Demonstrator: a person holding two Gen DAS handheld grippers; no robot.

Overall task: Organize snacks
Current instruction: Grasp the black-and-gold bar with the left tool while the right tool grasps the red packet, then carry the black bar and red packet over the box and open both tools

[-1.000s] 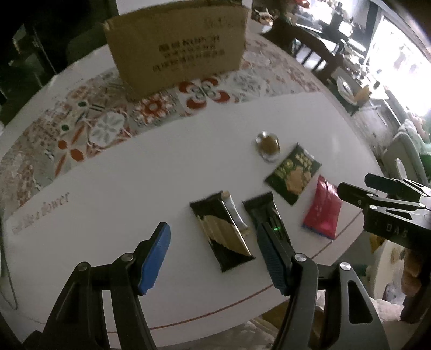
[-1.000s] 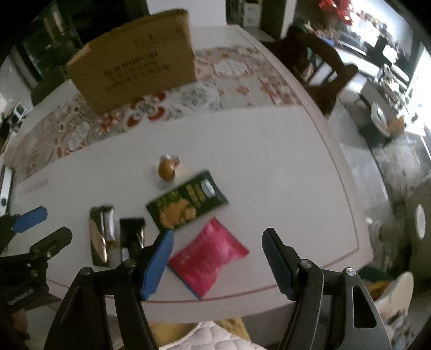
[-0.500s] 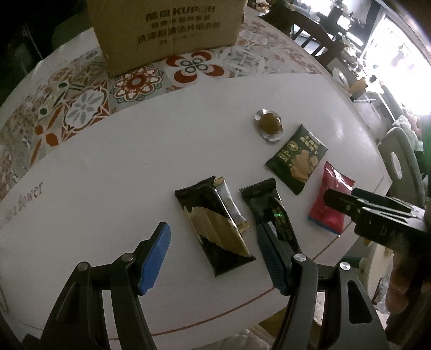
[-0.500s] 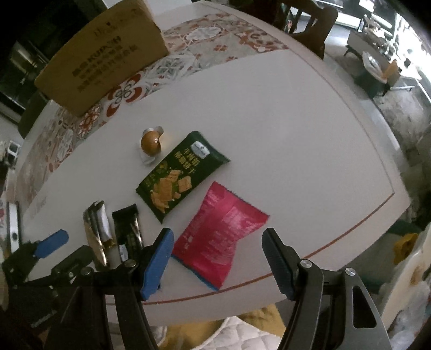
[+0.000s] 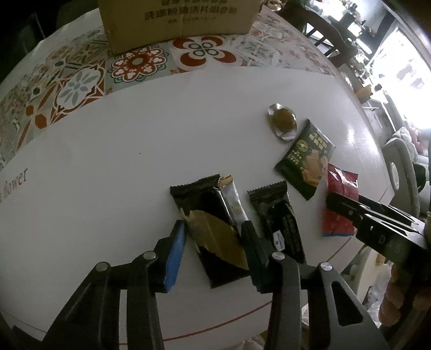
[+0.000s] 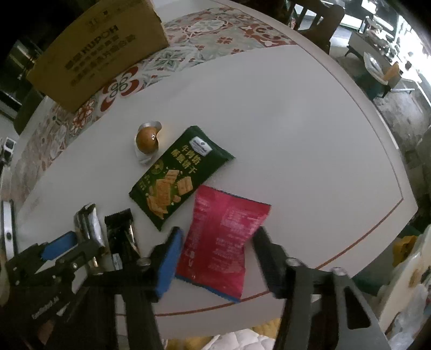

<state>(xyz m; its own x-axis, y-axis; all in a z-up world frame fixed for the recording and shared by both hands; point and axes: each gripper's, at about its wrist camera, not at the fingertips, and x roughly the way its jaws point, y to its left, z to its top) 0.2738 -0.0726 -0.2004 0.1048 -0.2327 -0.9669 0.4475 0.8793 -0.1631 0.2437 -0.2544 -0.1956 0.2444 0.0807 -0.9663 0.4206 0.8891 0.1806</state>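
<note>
Several snacks lie on the white table (image 5: 121, 150). My left gripper (image 5: 212, 242) is open, its fingers on either side of a black-and-gold packet (image 5: 212, 228); a silver bar (image 5: 234, 199) lies beside it and a small black packet (image 5: 280, 220) to its right. My right gripper (image 6: 218, 245) is open, its fingers on either side of the near end of a red packet (image 6: 221, 237). A green cracker packet (image 6: 177, 175) and a wrapped brown ball (image 6: 146, 140) lie beyond.
A cardboard box (image 5: 175, 18) stands at the back on a patterned runner (image 5: 80, 78). The table's front edge has a red line (image 6: 363, 237). Chairs (image 6: 315, 16) stand to the right of the table.
Both grippers have dropped toward the table and forward. The left now brackets the black-and-gold packet, the right brackets the red packet. Both openings look narrower.
</note>
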